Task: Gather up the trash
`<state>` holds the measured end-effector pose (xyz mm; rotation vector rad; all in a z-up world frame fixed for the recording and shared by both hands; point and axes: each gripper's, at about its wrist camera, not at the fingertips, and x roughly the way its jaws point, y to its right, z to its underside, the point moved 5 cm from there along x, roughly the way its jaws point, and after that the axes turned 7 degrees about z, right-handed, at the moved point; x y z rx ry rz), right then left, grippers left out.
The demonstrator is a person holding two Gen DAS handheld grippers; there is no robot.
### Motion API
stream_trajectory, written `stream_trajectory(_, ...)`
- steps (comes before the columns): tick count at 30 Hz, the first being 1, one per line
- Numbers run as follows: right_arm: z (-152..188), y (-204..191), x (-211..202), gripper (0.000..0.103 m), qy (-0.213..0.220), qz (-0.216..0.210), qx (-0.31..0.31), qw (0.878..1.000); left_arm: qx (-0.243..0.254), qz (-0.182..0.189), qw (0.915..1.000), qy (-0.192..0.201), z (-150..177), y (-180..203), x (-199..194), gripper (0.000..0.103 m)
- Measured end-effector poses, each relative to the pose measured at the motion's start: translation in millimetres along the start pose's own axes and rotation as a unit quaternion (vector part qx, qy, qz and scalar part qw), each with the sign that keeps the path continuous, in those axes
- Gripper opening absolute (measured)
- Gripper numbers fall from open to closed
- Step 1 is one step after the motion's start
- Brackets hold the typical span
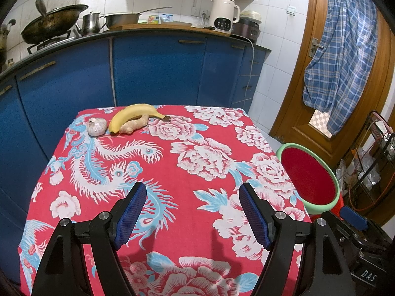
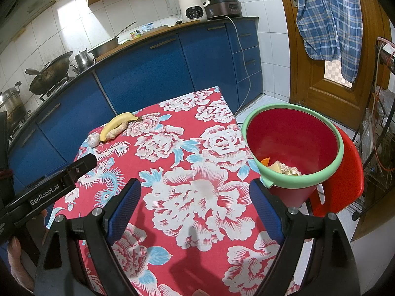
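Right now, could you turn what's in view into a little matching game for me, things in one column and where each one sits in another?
Things:
1. banana
2. garlic bulb
3. bucket
4. white kettle

Places:
A. on the kitchen counter
B. beside the table, on a red stool
C. far end of the table, curved around the ginger root
D. far left corner of the table, left of the banana

Pairs: 1-C, 2-D, 3-B, 4-A
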<state>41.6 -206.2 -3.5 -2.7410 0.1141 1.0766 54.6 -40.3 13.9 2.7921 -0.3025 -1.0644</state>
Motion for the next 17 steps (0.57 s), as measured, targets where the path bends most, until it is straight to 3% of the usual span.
stream_trajectory(17, 1.3, -0.2, 1.2, 0.089, -0.002, -0.001, -0.001, 1.000, -0.002, 0.000, 1.0000, -0.004, 0.7, -0.6, 0.5, 0.078)
